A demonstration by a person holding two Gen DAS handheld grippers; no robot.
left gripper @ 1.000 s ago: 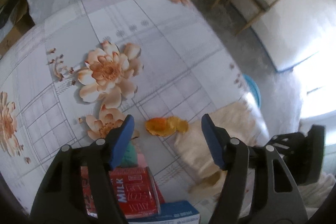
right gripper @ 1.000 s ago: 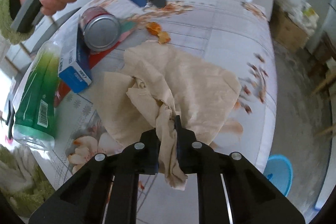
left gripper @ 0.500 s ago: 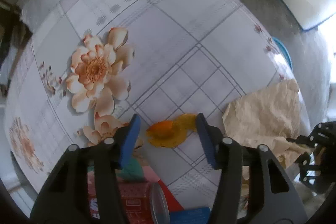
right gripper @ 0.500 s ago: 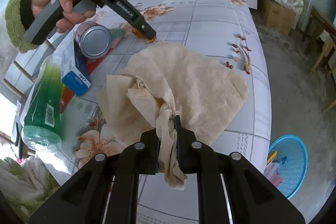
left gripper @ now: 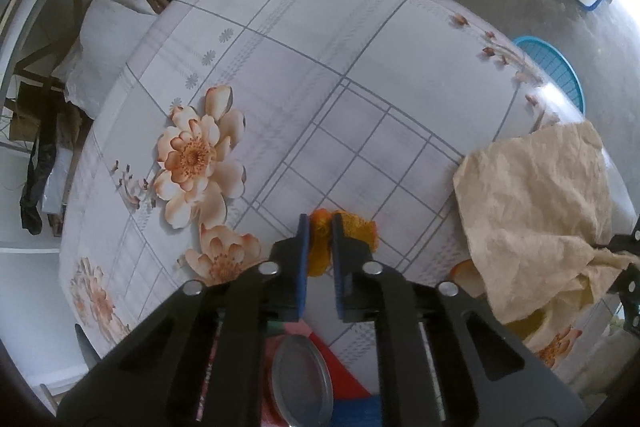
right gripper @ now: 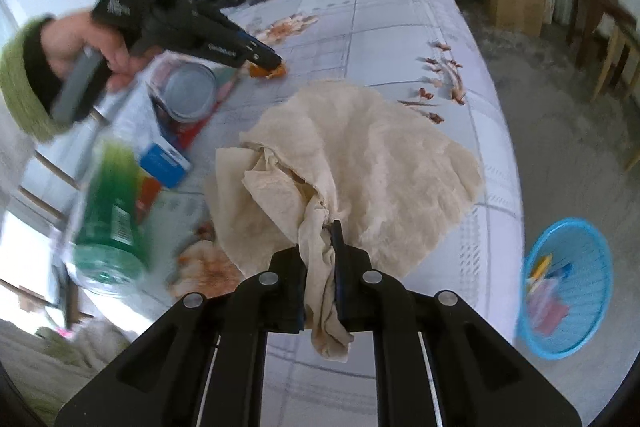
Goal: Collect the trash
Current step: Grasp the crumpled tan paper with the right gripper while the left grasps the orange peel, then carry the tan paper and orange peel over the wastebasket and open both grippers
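Note:
A piece of orange peel lies on the flowered tablecloth. My left gripper points down at it, its blue jaws closing with the peel pinched between the pads. The right wrist view shows the same peel under that gripper's tip, held by a hand in a green sleeve. A crumpled beige paper sheet spreads over the table's near side. My right gripper is shut on a bunched corner of it, and the end hangs down between the fingers.
A silver-lidded can, a blue box and a green bottle crowd the table's left side. A blue basket with scraps inside stands on the floor to the right. Chairs and boxes line the far wall.
My left gripper came down over the orange peel and its jaws closed from wide apart onto it. The right gripper kept its hold on the paper and swung slightly, bringing the blue basket further into view.

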